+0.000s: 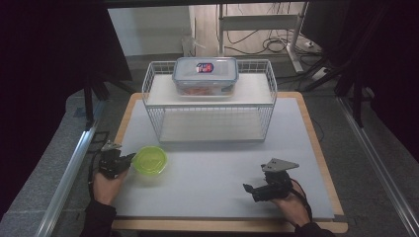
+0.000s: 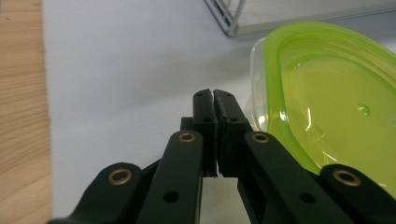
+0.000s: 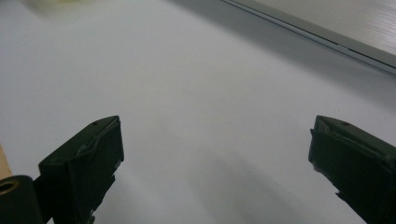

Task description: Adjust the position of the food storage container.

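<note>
Grey matting (image 1: 217, 173) covers the wooden table in front of me, with a white wire basket (image 1: 210, 101) at the far side holding a clear lidded food box (image 1: 205, 75) on its upper shelf. On my left gripper (image 2: 214, 100) I see the jaws pressed together with nothing between them, their tips just beside the rim of the green-lidded round container (image 1: 149, 160), which sits on the mat at the near left. My right gripper (image 3: 215, 154) rests on the mat at the near right, well apart from the container, its jaws spread wide over bare mat.
</note>
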Action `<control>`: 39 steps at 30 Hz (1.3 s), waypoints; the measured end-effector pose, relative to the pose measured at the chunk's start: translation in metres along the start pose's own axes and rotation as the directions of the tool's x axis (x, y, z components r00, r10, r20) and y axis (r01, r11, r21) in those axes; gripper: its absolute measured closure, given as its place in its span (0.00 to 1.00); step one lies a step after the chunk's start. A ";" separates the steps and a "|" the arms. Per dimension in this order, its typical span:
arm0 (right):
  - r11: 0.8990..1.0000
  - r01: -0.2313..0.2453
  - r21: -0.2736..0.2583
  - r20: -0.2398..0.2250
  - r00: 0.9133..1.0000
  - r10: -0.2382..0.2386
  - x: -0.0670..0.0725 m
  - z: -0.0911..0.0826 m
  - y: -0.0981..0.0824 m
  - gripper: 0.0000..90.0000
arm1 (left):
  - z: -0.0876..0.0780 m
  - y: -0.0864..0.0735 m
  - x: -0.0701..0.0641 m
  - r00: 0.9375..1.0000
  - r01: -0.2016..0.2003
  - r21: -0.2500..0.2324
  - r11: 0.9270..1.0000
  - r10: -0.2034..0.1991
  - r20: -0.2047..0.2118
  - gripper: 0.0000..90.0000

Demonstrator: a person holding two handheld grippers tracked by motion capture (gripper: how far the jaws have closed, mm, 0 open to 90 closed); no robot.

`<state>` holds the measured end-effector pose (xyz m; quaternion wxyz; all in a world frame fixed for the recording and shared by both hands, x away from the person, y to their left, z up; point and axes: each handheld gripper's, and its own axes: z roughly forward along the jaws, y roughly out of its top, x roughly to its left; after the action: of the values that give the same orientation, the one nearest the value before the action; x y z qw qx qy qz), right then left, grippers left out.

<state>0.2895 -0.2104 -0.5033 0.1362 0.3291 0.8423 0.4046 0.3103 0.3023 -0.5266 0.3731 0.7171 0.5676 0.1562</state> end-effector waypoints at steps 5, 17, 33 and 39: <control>1.000 0.006 0.002 0.002 1.000 -0.006 0.000 0.000 0.000 0.03 | 0.008 -0.002 -0.002 1.000 -0.008 0.041 0.999 0.007 0.020 0.98; 1.000 0.006 0.003 0.003 1.000 -0.006 0.000 0.000 0.000 0.03 | -0.010 0.001 0.010 1.000 0.006 0.003 1.000 -0.006 -0.030 0.98; 1.000 0.010 0.008 0.004 1.000 -0.010 0.000 0.001 0.000 0.04 | -0.013 0.015 -0.002 0.999 -0.038 -0.020 0.999 0.037 -0.028 0.98; 1.000 0.011 0.011 0.003 1.000 -0.011 0.000 0.002 0.000 0.04 | -0.010 0.014 -0.005 0.999 -0.046 -0.002 0.999 0.046 -0.024 0.98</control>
<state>0.2900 -0.2095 -0.5046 0.1379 0.3259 0.8459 0.3989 0.3125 0.3001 -0.5088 0.3636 0.7275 0.5553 0.1739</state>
